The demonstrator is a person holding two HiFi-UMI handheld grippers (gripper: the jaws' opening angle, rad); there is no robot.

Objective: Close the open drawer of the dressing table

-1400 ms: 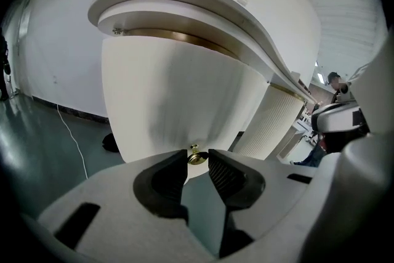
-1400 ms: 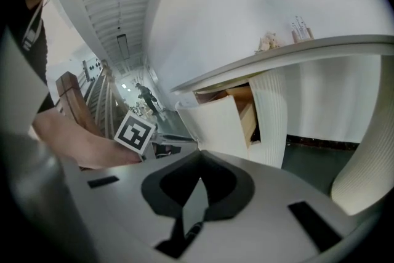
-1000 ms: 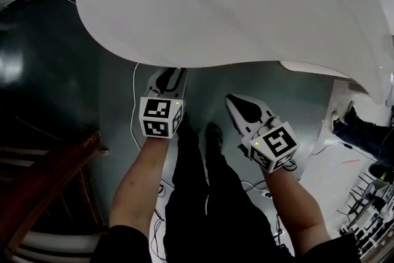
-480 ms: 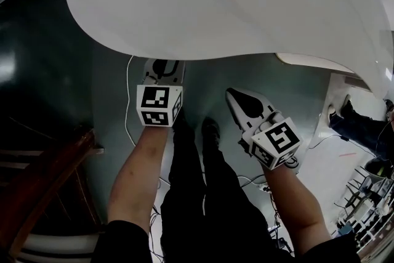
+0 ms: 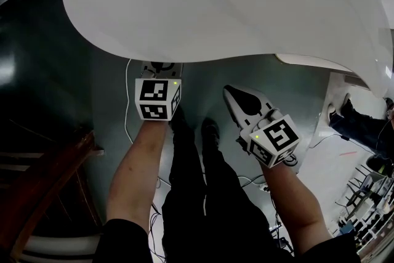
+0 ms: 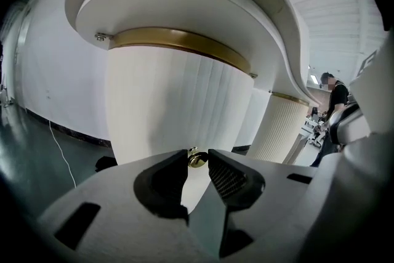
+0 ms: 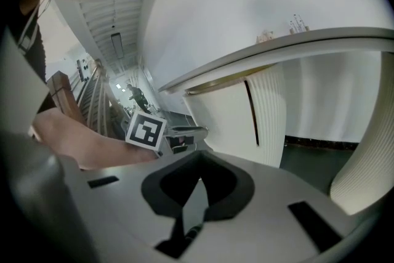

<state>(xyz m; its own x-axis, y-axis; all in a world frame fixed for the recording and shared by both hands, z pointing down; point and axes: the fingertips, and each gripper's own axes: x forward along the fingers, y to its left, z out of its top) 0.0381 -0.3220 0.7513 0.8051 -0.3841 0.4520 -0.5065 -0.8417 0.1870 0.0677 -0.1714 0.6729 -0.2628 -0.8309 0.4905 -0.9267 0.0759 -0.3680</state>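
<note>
The dressing table's white top (image 5: 234,3) fills the upper head view. In the left gripper view its curved, ribbed white drawer front (image 6: 178,101) rises close ahead under a gold band (image 6: 184,43). A small brass knob (image 6: 197,159) on that front sits right at the tips of my left gripper (image 6: 197,163), whose jaws stand apart on either side of it. In the head view only the left gripper's marker cube (image 5: 157,98) shows; its tips are hidden under the table edge. My right gripper (image 5: 231,92) hangs back from the table, shut on nothing (image 7: 200,180).
A second ribbed pedestal (image 6: 280,126) stands to the right of the drawer front. A white cable (image 5: 127,114) trails over the dark floor. A wooden stair rail (image 5: 43,175) is at the lower left. A person (image 6: 335,92) stands far off on the right.
My left gripper has moved forward, so its jaws have slipped out of sight under the table edge. The right gripper has stayed where it was.
</note>
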